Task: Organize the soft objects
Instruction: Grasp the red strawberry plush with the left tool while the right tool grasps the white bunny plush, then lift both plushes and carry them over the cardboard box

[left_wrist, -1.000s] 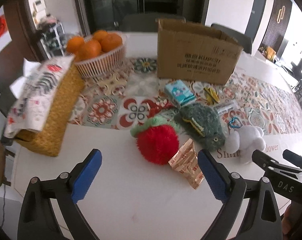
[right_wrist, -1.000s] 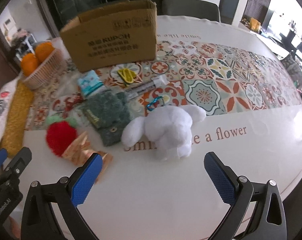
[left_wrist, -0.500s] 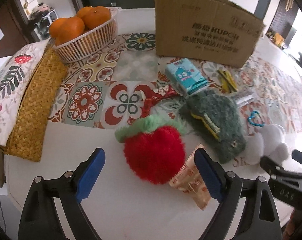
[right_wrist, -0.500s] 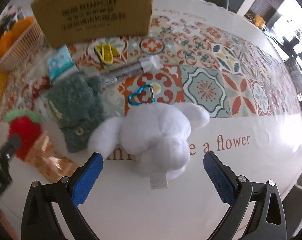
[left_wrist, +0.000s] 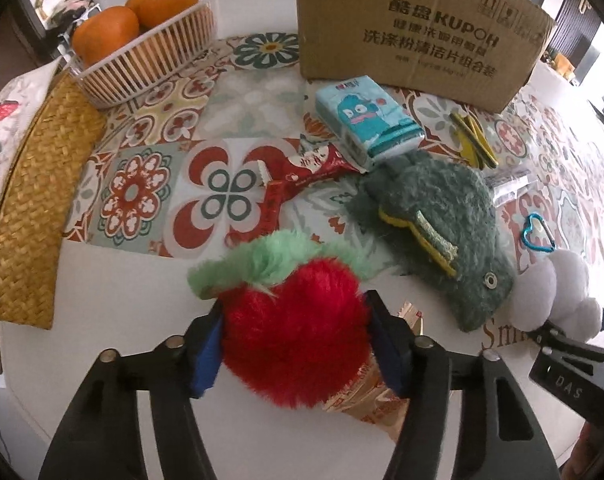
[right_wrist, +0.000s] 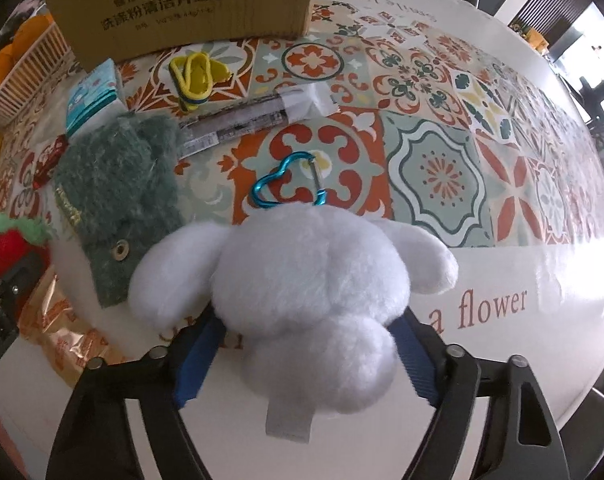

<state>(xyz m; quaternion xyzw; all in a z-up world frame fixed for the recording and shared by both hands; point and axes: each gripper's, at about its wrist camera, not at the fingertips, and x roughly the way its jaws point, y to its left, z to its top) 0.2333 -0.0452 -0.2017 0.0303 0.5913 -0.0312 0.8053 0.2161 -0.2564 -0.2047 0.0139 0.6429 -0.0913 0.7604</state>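
Observation:
A red strawberry plush (left_wrist: 294, 328) with a green fuzzy top lies on the white table, partly over a gold snack packet (left_wrist: 366, 396). My left gripper (left_wrist: 294, 304) points down over it. Its jaws are closing and both blue pads touch the plush's sides. A white plush animal (right_wrist: 310, 276) with a blue heart carabiner (right_wrist: 290, 180) lies between the closing jaws of my right gripper (right_wrist: 308, 320). A thin gap shows at the left pad (right_wrist: 196, 360). A dark green furry pouch (left_wrist: 430, 224) lies between the two plush toys.
An open cardboard box (left_wrist: 414, 28) stands at the back. In front of it lie a blue tissue pack (left_wrist: 366, 120), a red wrapper (left_wrist: 298, 172), yellow bands (right_wrist: 194, 76) and a clear sleeve (right_wrist: 254, 116). A basket of oranges (left_wrist: 142, 48) and a woven mat (left_wrist: 34, 200) sit left.
Both grippers have come down onto the table and narrowed. The left now has the strawberry plush between its pads, and the right jaws flank the white plush.

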